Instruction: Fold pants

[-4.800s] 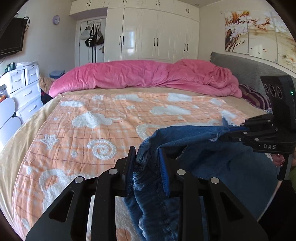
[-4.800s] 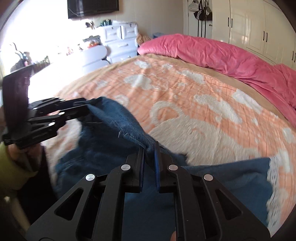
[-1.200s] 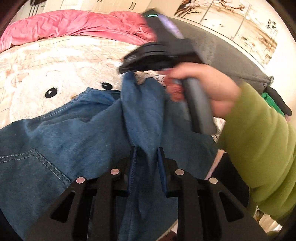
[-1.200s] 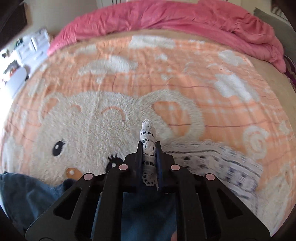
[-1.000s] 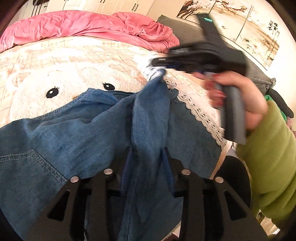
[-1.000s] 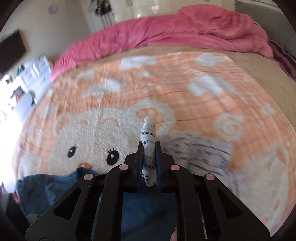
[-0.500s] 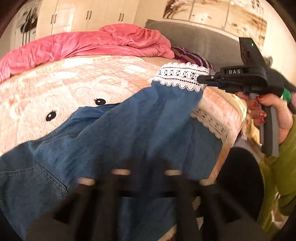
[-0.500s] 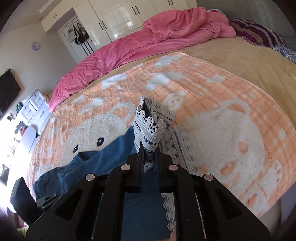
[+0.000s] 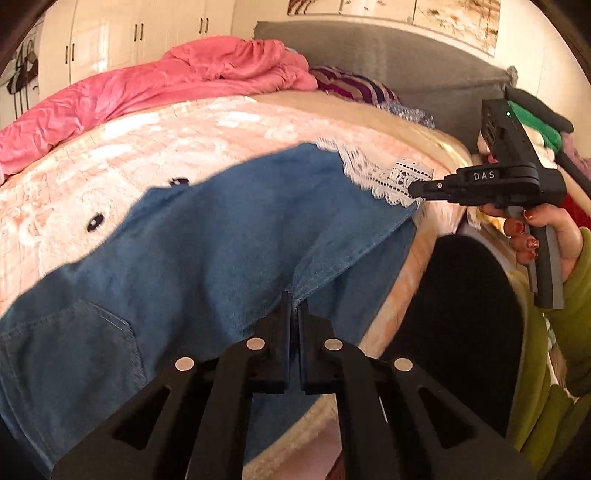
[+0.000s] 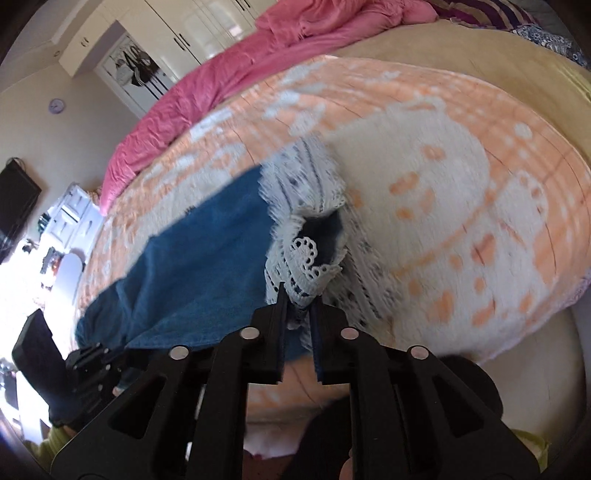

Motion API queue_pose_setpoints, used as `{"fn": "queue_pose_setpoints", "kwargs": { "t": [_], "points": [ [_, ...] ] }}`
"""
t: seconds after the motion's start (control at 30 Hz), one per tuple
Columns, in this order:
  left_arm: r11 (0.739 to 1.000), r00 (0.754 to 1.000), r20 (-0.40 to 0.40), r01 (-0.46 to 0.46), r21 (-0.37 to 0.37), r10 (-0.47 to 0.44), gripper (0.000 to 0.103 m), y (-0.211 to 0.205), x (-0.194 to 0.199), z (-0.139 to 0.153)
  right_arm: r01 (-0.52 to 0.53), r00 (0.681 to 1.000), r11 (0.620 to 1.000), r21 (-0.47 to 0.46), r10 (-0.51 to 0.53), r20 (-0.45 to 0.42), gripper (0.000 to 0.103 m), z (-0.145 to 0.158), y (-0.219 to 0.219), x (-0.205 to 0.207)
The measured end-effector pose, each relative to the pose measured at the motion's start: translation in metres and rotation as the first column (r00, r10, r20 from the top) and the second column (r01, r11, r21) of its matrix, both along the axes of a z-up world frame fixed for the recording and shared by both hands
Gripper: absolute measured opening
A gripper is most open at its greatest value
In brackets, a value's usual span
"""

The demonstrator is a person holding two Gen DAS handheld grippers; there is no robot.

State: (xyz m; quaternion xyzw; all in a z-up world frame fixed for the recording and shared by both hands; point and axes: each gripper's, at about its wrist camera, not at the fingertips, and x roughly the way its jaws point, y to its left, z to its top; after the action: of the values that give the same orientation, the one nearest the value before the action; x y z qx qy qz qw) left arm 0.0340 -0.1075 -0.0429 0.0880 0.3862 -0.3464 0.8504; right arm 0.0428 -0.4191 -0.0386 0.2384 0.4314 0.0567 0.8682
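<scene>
Blue denim pants (image 9: 207, 236) with a white lace hem (image 9: 384, 177) lie stretched across the orange bear blanket (image 9: 155, 155) near the bed's front edge. My left gripper (image 9: 294, 306) is shut on the denim's near side edge. My right gripper (image 10: 299, 295) is shut on the lace hem (image 10: 303, 254) and holds it just above the blanket; it also shows in the left wrist view (image 9: 417, 190). The left gripper shows in the right wrist view (image 10: 107, 360) at the far end of the pants (image 10: 207, 258).
A pink duvet (image 9: 155, 85) is bunched along the far side of the bed. A grey headboard (image 9: 388, 55) and a striped pillow (image 9: 354, 86) are at the right. White wardrobes (image 10: 173, 33) and a white dresser (image 10: 70, 214) stand beyond the bed.
The right gripper has pulled the lace hem away from the left gripper and down toward the blanket. The pant leg went from bunched to stretched flat. The left gripper closed tighter on the denim edge.
</scene>
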Motion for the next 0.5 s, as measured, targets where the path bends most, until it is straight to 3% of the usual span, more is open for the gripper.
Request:
{"fn": "queue_pose_setpoints", "kwargs": {
  "t": [0.1, 0.2, 0.27, 0.37, 0.5],
  "points": [
    [1.000, 1.000, -0.009, 0.017, 0.024, -0.017, 0.003, -0.006, -0.005, -0.006, 0.015, 1.000, 1.000, -0.012, -0.015, 0.001, 0.023, -0.002, -0.004, -0.004],
    [0.999, 0.999, -0.009, 0.031, 0.031, -0.031, 0.003, -0.009, -0.010, -0.008, 0.037, 0.999, 0.999, 0.002, -0.037, 0.004, 0.023, -0.003, -0.011, -0.005],
    [0.999, 0.999, -0.010, 0.037, 0.036, -0.036, 0.003, -0.011, -0.012, -0.008, 0.034, 0.999, 0.999, -0.023, -0.033, 0.015, 0.006, -0.003, -0.011, -0.004],
    [0.998, 0.998, -0.006, 0.058, 0.035, -0.058, 0.003, -0.015, -0.018, -0.006, 0.044, 0.999, 0.996, -0.076, -0.042, 0.023, 0.006, -0.002, -0.016, -0.001],
    [0.995, 0.998, -0.027, 0.067, 0.079, -0.065, 0.004, -0.023, -0.020, -0.017, 0.028, 0.999, 0.993, -0.114, -0.032, -0.034, 0.007, -0.016, -0.018, 0.003]
  ]
}}
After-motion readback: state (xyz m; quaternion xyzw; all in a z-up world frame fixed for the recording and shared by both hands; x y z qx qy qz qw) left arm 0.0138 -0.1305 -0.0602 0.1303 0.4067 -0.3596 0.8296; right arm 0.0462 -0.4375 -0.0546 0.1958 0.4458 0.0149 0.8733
